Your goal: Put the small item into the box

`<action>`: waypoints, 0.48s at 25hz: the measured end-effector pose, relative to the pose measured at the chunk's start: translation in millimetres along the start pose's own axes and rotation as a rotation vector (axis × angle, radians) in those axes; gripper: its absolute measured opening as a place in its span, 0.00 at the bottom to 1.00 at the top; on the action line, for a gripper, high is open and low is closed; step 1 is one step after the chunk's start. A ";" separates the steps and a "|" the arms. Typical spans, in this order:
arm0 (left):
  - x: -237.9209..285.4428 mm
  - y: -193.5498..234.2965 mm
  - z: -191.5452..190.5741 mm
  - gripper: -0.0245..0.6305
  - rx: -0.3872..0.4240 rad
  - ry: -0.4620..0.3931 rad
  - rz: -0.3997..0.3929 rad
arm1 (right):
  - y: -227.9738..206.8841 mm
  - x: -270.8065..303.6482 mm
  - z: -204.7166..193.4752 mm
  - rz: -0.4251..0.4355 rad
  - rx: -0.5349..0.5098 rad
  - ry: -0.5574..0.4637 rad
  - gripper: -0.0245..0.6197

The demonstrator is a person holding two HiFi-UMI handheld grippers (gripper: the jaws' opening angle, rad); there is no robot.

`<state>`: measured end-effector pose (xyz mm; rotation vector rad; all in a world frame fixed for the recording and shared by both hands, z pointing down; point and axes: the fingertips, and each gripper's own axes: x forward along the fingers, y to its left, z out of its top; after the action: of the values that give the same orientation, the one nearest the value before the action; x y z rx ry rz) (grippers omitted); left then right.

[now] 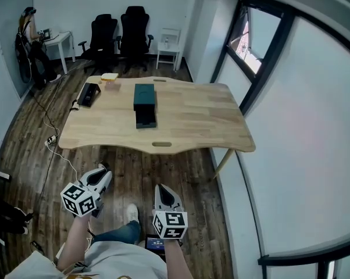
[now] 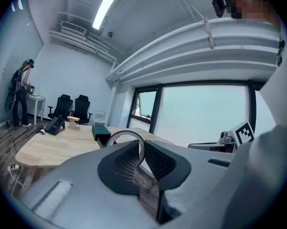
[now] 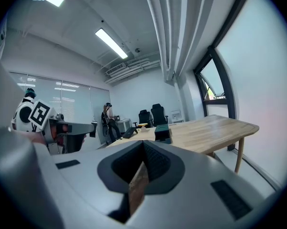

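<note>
Transport step: left gripper pinched a thin ring well short of the table, right gripper closed empty; teal box sat mid-table, so next likely needed an approach above it.

Left tool: held low, pointing forward, jaws clamped on a thin ring.
Right tool: low beside it, jaws together.

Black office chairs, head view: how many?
2. They stand side by side behind the table, at the back of the room: left chair, right chair. None appear hidden.
</note>
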<state>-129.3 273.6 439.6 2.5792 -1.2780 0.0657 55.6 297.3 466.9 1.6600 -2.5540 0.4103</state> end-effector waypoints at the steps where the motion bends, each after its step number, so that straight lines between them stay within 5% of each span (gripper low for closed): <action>1: 5.2 1.7 -0.7 0.10 0.001 0.001 -0.002 | -3.5 4.6 0.1 0.000 0.000 0.001 0.05; 12: 114.6 58.7 16.4 0.10 -0.022 -0.028 -0.028 | -64.0 100.5 19.0 -0.010 -0.015 0.021 0.05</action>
<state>-106.7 146.6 454.0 2.5879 -1.2449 0.0097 73.5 178.7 480.6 1.6534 -2.5269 0.4045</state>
